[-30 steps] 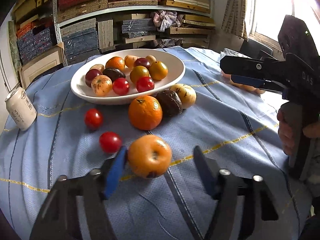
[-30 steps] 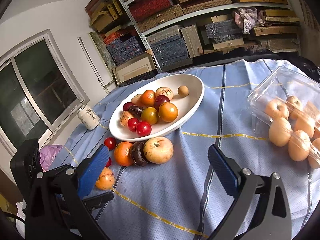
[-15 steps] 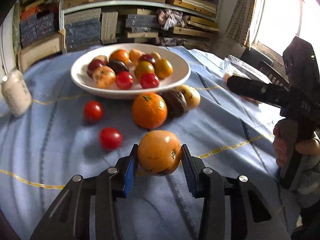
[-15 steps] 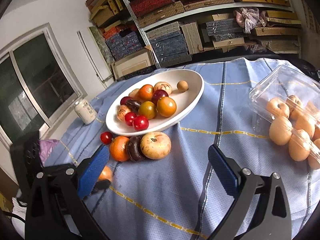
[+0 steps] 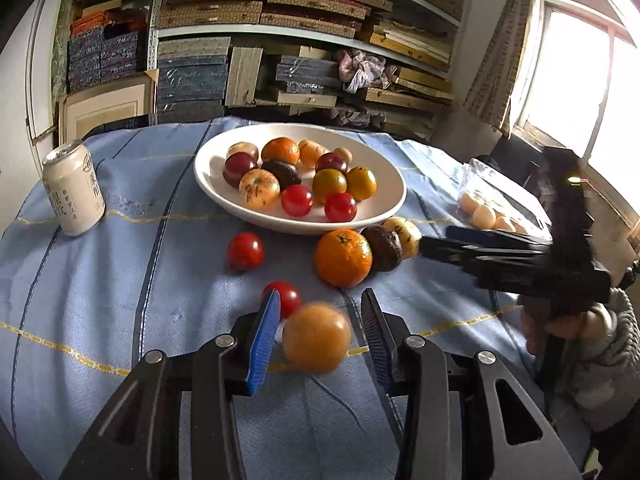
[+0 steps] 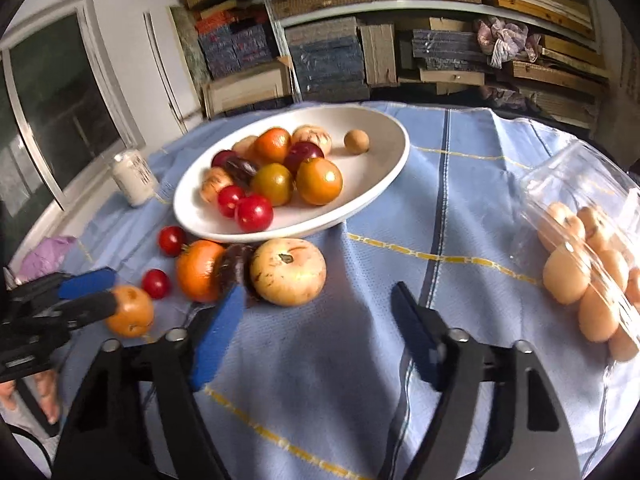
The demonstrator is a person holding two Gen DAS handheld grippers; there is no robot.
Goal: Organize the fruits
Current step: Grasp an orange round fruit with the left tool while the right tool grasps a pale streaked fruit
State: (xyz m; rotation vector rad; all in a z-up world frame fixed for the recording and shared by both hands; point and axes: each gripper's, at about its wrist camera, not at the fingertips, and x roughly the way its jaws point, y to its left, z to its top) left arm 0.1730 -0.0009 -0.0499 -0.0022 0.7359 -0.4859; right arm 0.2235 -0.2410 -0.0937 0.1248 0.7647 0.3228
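Observation:
A white bowl (image 5: pixel 384 184) (image 6: pixel 384 168) holds several fruits. On the blue cloth in front of it lie two red tomatoes (image 5: pixel 245 251), an orange (image 5: pixel 343 257), a dark fruit (image 5: pixel 385 247) and a pale yellow fruit (image 6: pixel 287 271). My left gripper (image 5: pixel 318 336) has its jaws slightly apart around a blurred orange fruit (image 5: pixel 317 338) (image 6: pixel 130 311); small gaps show on both sides. My right gripper (image 6: pixel 320 320) is open and empty, low over the cloth just in front of the pale fruit.
A white drink can (image 5: pixel 74 188) stands at the left. A clear plastic box of pale fruits (image 6: pixel 592 272) lies at the right. Shelves of stacked boxes fill the background. The right gripper's body (image 5: pixel 520 264) crosses the left wrist view.
The left jaws gripped the orange fruit half a second ago; now they have parted a little and the fruit is blurred. The right gripper has moved closer to the fruits beside the bowl.

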